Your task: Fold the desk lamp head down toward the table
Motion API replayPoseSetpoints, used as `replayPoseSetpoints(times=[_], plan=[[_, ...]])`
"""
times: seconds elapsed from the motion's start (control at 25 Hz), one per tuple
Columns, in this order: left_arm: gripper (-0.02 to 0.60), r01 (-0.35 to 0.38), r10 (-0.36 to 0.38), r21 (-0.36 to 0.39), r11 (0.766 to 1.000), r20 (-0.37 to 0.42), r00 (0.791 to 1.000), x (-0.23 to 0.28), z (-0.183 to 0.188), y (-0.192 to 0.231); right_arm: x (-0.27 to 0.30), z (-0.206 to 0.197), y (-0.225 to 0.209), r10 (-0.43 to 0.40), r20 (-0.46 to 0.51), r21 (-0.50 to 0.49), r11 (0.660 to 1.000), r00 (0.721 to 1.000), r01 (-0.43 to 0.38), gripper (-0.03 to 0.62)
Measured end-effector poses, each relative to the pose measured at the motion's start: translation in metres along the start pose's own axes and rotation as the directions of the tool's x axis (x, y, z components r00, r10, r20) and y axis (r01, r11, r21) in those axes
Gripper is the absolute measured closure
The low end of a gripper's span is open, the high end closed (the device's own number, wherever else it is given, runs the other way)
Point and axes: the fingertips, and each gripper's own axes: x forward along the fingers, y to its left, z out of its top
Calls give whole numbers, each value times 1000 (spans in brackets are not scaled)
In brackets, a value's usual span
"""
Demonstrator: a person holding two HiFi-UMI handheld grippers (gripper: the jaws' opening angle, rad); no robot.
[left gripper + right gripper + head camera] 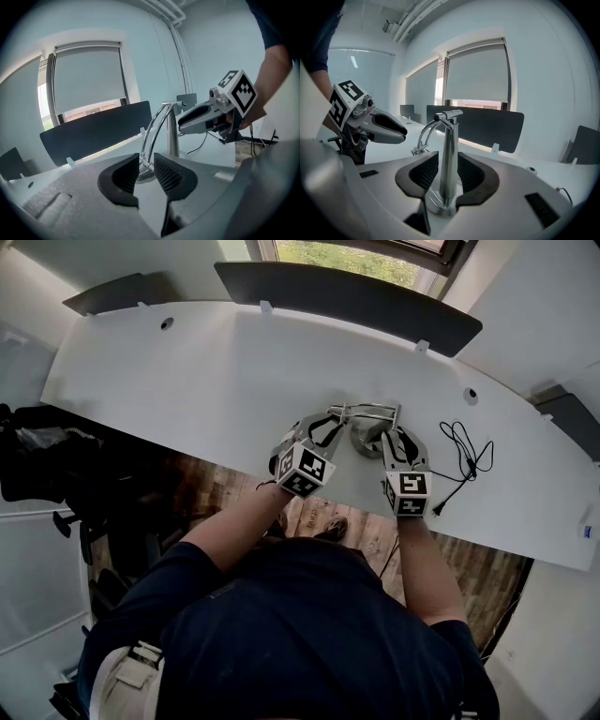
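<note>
The chrome desk lamp point(366, 435) stands on the white table point(187, 371) near its front edge. It has a round base, an upright post point(449, 150) and a curved double-tube arm point(157, 124) that bends over and down from the post's top. My right gripper point(449, 176) is shut on the post just above the base point(440, 206). My left gripper point(146, 171) is shut on the lower end of the curved arm. In the head view the left gripper point(330, 423) and right gripper point(394, 432) flank the lamp, close together.
A black cable point(466, 457) lies coiled on the table right of the lamp. A dark divider panel point(347, 292) runs along the table's far edge below a window. The person's shoes and a wooden floor show under the front edge.
</note>
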Motion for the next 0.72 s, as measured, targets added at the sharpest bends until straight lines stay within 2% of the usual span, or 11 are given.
replayPoseSetpoints(times=[0.16,0.32,0.52,0.72], plan=[[494,35,-36,10,999,84,996,-30,23,-5,-25,1,13,-16,0,39,999,1000,15,467],[494,82,-84,20,996,149,985,-73,49,-12,-48,14,44,4,15,68,998,1000,-5,468],[494,155,-163,51,987,254,953,-121,73,-26,-75,50,94,56,92,91,994,994,-64,498],[514,212,-222,68,975,312,924,-163,90,-33,-102,94,135,103,187,109,986,977,-125,544]])
